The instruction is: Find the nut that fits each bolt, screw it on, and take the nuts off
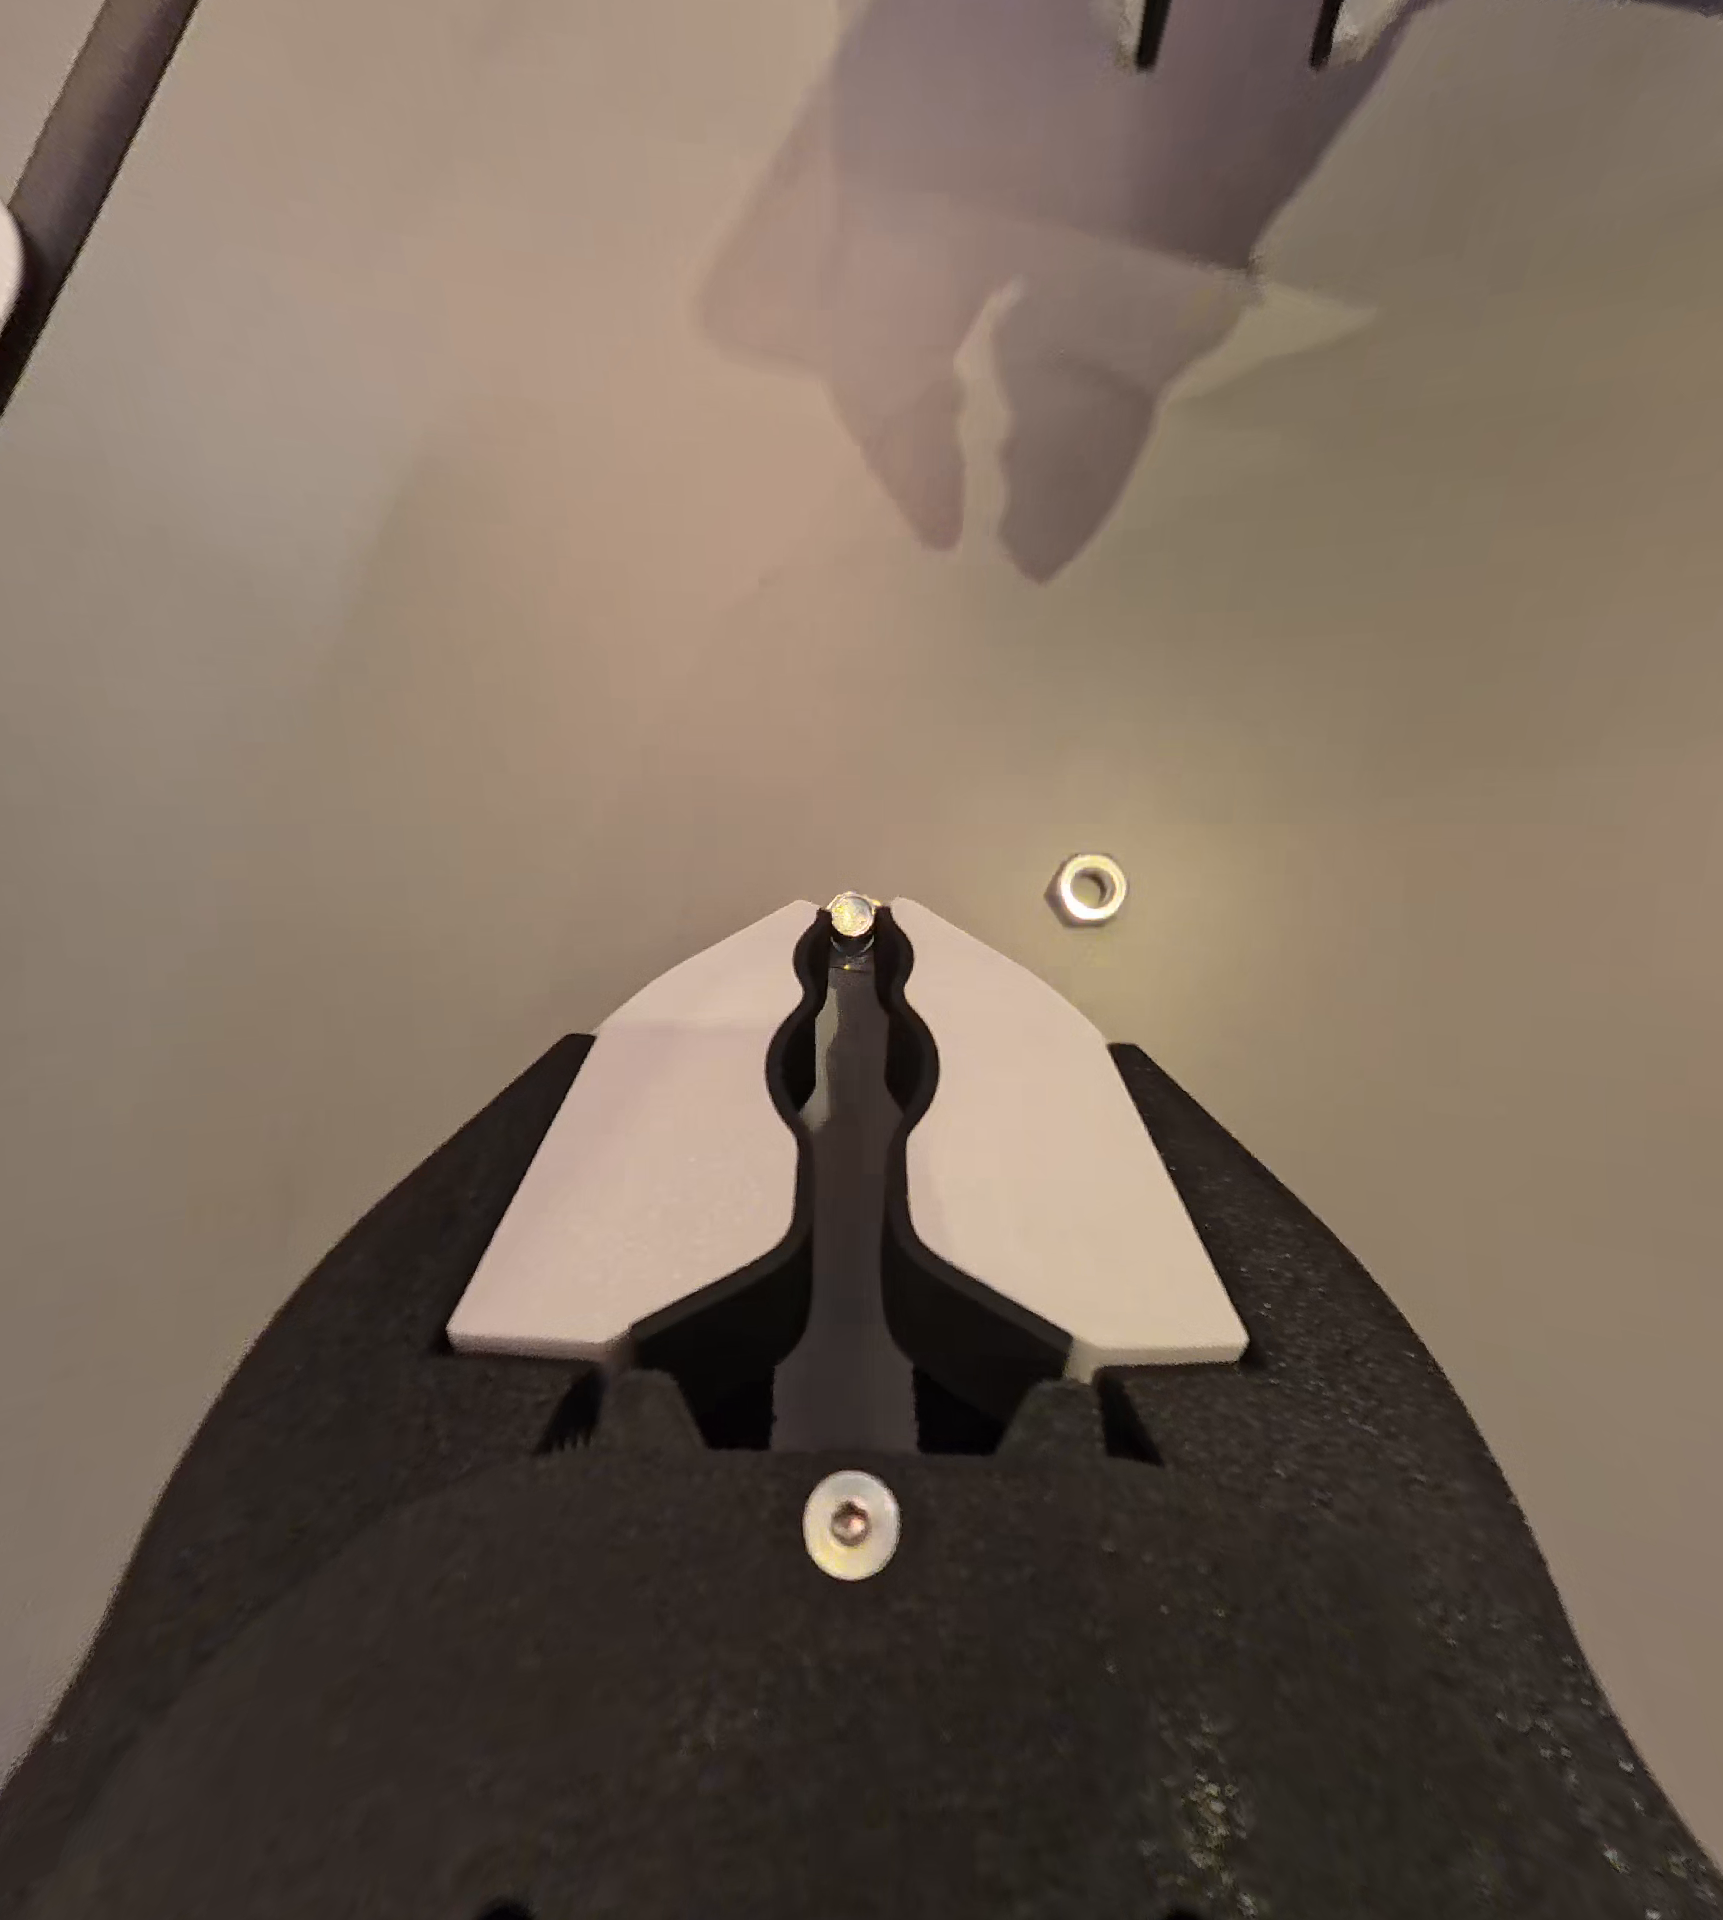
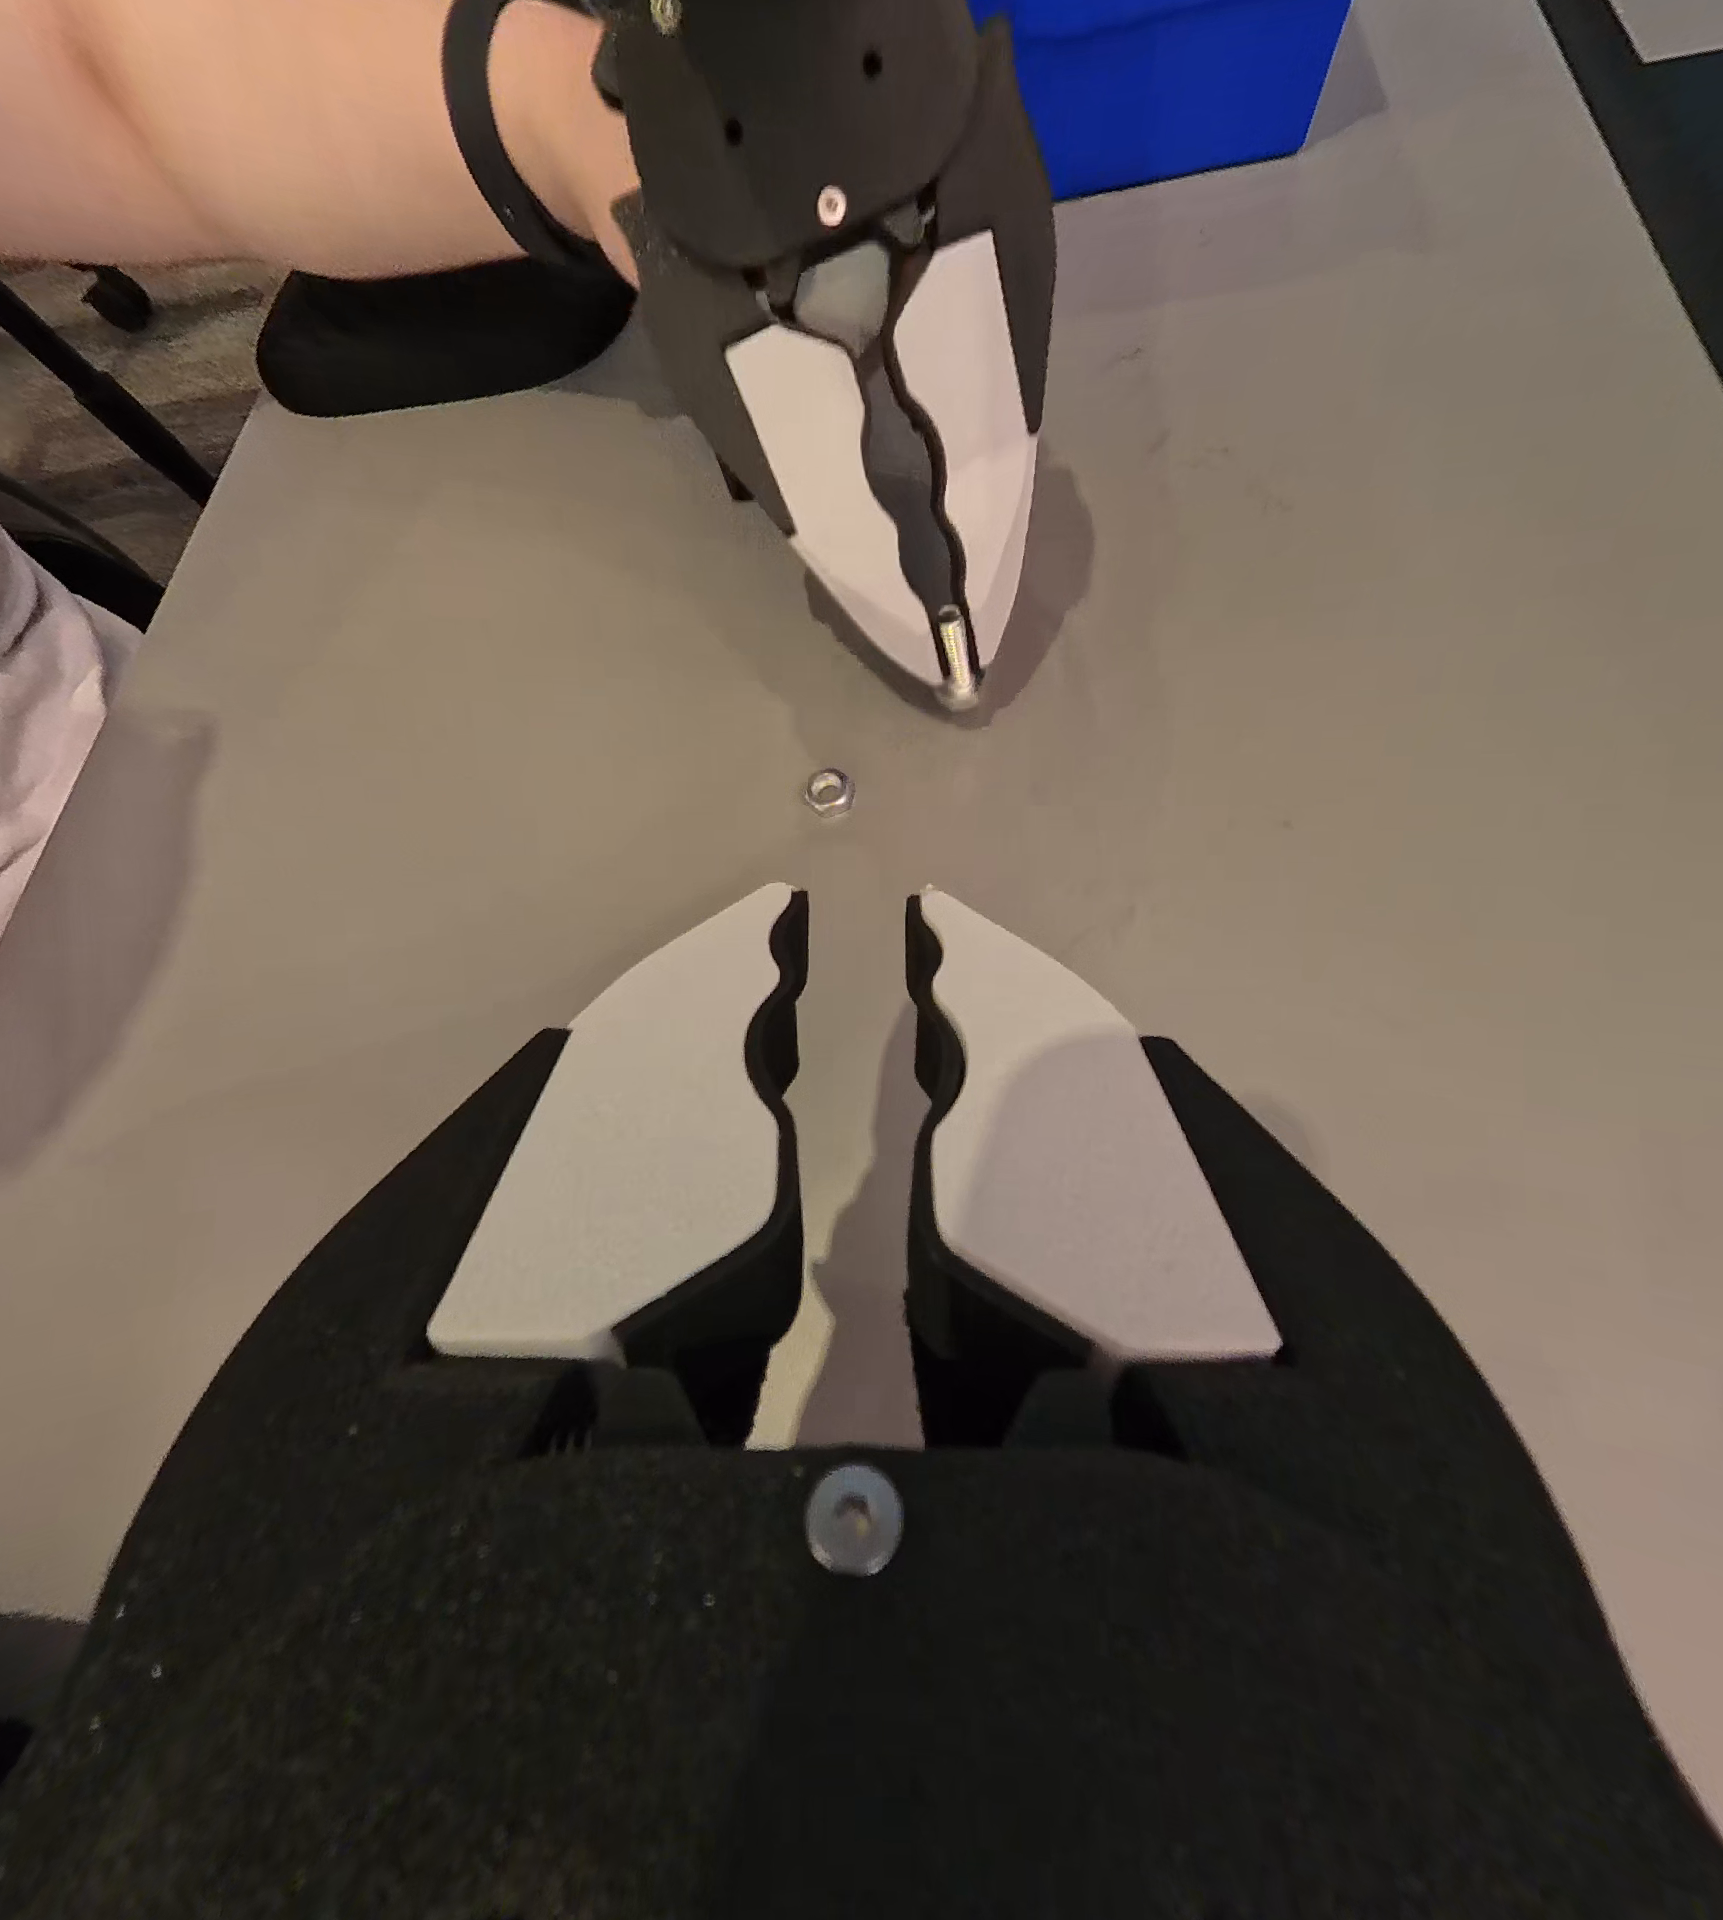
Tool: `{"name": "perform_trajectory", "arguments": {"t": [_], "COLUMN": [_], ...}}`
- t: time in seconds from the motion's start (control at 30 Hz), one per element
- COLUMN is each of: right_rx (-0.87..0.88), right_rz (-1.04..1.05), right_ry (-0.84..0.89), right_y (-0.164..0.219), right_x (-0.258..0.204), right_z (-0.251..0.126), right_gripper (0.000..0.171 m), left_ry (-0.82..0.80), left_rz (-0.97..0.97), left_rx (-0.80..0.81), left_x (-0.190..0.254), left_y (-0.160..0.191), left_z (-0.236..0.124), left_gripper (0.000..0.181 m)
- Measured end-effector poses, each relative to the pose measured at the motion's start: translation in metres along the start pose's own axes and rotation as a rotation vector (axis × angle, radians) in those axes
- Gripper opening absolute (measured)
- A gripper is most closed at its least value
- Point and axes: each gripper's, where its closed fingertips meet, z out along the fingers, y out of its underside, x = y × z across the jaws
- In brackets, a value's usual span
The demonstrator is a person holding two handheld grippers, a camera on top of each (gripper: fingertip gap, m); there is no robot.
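- The left tongs (image 2: 956, 665) are clamping a threaded silver bolt (image 2: 952, 652) at their tips, its lower end touching the grey tabletop (image 2: 1356, 831).
- A small hex nut (image 2: 829, 793) is lying flat on the tabletop, near the bolt at about its 8 o'clock in the right wrist view.
- The right tongs (image 2: 857, 899) are hanging above the tabletop with a narrow gap between the fingers, gripping nothing, the nut just beyond their tips at 12 o'clock.
- A blue bin (image 2: 1169, 83) is sitting at the far edge.

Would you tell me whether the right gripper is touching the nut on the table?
Apart. The right wrist view shows bare table between the open right gripper and the nut, which lies just beyond its fingers.
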Motion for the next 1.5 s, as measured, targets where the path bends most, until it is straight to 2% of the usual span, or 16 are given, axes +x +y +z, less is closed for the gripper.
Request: {"name": "perform_trajectory", "arguments": {"t": [0.13,0.3,0.43,0.57,0.83,0.97,1.07,1.37,1.5], "right_rx": [0.005,0.09,0.156,0.176,0.189,0.127,0.108,0.029,0.003], "right_rz": [-0.032,-0.109,-0.159,-0.151,-0.145,-0.123,-0.108,-0.079,-0.062], "right_ry": [-0.016,-0.023,-0.016,-0.037,-0.053,-0.047,-0.042,-0.048,-0.049], "right_y": [-0.008,-0.036,-0.053,-0.056,-0.055,-0.041,-0.035,-0.016,-0.008], "right_x": [-0.005,-0.017,-0.025,-0.029,-0.029,-0.024,-0.02,-0.014,-0.011], "right_z": [0.02,0.045,0.047,0.041,0.036,0.04,0.041,0.05,0.061], "right_gripper": [0.021,0.03,0.03,0.027,0.022,0.022,0.022,0.022,0.022], "left_ry": [0.014,0.104,0.129,0.12,0.108,0.043,0.062,0.141,0.124], "left_rz": [-0.014,0.014,0.052,0.074,0.085,0.095,0.059,0.104,0.108], "left_rx": [0.044,0.154,0.198,0.199,0.15,0.013,-0.055,-0.05,-0.066], "left_x": [0.003,0.031,0.046,0.048,0.046,0.02,0.009,0.019,0.018], "left_y": [-0.007,-0.048,-0.069,-0.072,-0.065,-0.036,-0.013,0.007,0.012], "left_z": [-0.019,-0.045,-0.059,-0.061,-0.054,-0.035,-0.019,0.004,0.008], "left_gripper": [0.007,0.007,0.007,0.007,0.007,0.007,0.007,0.007,0.007]}}
